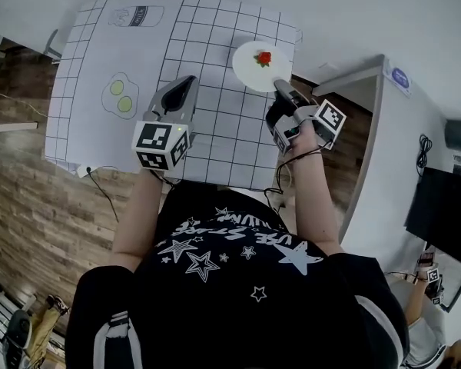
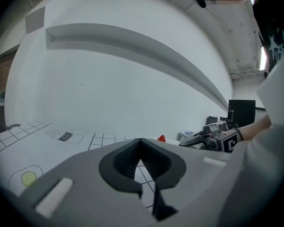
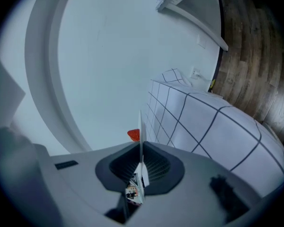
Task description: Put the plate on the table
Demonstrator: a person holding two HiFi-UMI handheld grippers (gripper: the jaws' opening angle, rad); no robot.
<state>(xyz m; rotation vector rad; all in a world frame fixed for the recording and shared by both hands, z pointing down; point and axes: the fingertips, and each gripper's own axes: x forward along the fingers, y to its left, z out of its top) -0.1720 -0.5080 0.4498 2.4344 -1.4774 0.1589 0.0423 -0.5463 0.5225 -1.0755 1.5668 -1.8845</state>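
A white plate carrying a small red strawberry hangs over the far right corner of the table, which has a white grid cloth. My right gripper is shut on the plate's near rim. In the right gripper view the plate shows edge-on between the pads, with the strawberry just beyond. My left gripper hovers over the middle of the cloth, shut and empty. In the left gripper view its tips meet, and the right gripper and the strawberry show to the right.
The cloth bears a printed pair of fried eggs and a printed bottle on its left half. A white cabinet stands right of the table, with a dark monitor beyond it. Wood floor lies to the left.
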